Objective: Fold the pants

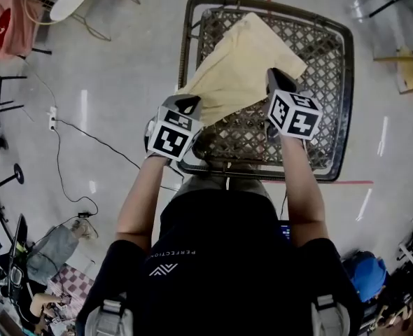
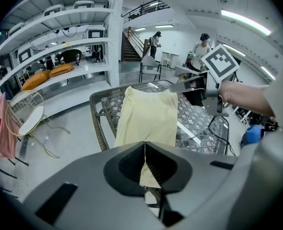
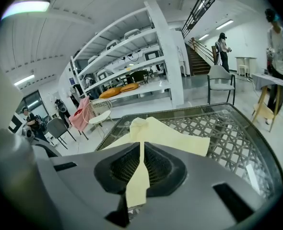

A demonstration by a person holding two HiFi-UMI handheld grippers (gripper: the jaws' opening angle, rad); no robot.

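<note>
L gripper [image 2: 145,150] & R gripper [image 3: 141,150] each pinch the near edge of the pants [image 1: 245,61] on the wicker table [image 1: 325,68], so lift both evenly, edge taut, for a straight fold.

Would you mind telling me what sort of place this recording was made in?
Probably a large indoor workshop or lab hall: tall white shelving racks holding equipment, an open staircase, and black cables trailing across the pale floor.
</note>
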